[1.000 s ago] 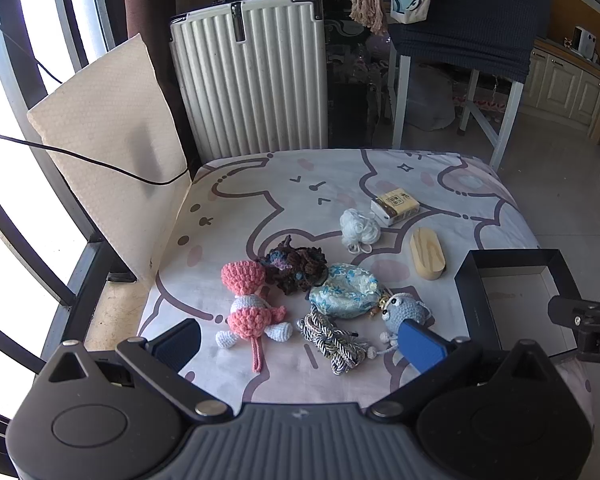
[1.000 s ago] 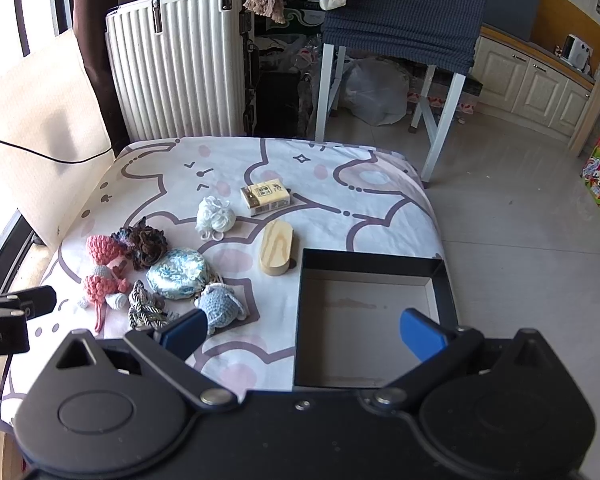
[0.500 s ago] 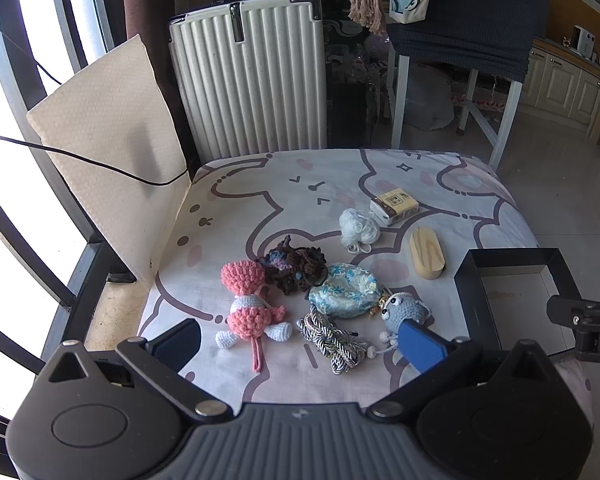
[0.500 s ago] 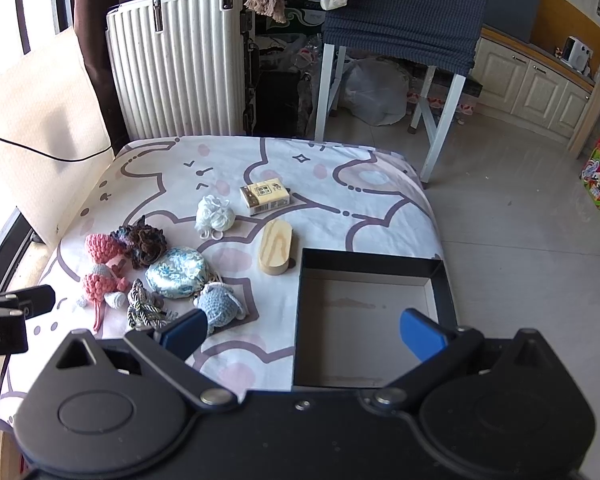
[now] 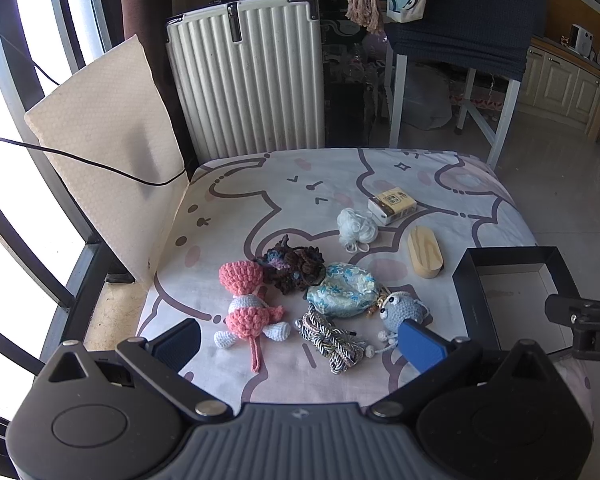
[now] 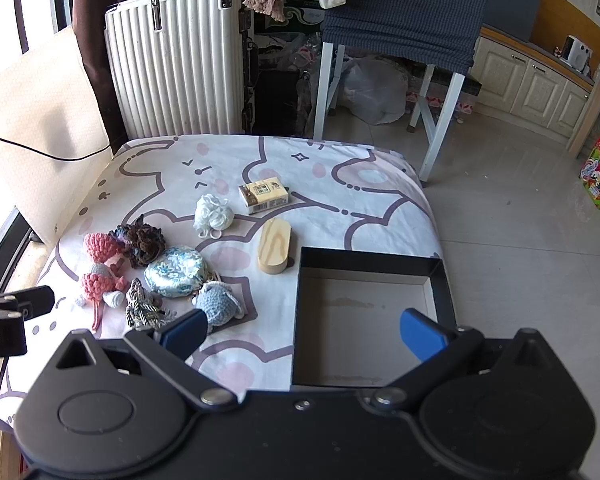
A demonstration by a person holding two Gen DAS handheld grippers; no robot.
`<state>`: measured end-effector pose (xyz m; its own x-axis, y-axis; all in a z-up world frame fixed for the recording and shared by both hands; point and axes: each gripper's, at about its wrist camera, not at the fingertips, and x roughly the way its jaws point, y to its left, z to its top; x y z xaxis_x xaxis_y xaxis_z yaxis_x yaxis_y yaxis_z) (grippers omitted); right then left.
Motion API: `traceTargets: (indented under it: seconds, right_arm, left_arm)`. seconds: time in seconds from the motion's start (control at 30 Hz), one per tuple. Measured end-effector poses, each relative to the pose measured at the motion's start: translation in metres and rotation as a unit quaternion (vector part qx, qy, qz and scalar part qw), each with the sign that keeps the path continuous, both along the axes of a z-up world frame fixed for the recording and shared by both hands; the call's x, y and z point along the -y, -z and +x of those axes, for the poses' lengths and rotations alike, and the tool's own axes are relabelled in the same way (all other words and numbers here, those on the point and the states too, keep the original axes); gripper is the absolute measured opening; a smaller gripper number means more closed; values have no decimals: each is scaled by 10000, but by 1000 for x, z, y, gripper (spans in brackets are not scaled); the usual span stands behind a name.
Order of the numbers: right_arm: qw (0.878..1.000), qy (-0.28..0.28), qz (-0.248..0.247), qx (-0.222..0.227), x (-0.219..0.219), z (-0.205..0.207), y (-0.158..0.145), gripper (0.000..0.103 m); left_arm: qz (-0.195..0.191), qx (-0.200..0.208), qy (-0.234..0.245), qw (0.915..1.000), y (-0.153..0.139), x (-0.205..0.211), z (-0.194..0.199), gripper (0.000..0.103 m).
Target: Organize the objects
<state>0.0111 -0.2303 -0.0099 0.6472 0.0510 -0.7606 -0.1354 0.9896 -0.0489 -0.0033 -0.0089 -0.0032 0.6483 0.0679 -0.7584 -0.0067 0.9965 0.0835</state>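
Note:
A pink crochet doll (image 5: 247, 304), a dark scrunchie (image 5: 294, 266), a blue floral pouch (image 5: 342, 290), a striped cord bundle (image 5: 330, 340), a grey crochet toy (image 5: 404, 310), a white yarn puff (image 5: 356, 226), a yellow tissue pack (image 5: 394, 204) and a wooden oval block (image 5: 425, 252) lie on the cartoon-print cloth. An empty black box (image 6: 364, 312) sits at the table's right front. My left gripper (image 5: 300, 344) is open and empty above the near edge. My right gripper (image 6: 304, 334) is open and empty over the box's near left side.
A white ribbed suitcase (image 5: 246, 76) stands behind the table. A cream foam board (image 5: 108, 152) with a black cable leans at the left by the window bars. A chair with dark cloth (image 6: 404, 16) stands at the back right, over tiled floor.

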Motion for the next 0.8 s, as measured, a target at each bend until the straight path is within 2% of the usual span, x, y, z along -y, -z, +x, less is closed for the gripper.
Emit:
traceTargets:
  seconds: [0.8]
  right_arm:
    - [10000,-28,-11,-7,1,-1,1,103]
  left_arm:
    - [10,-6,5,10000,0,3,-1,103]
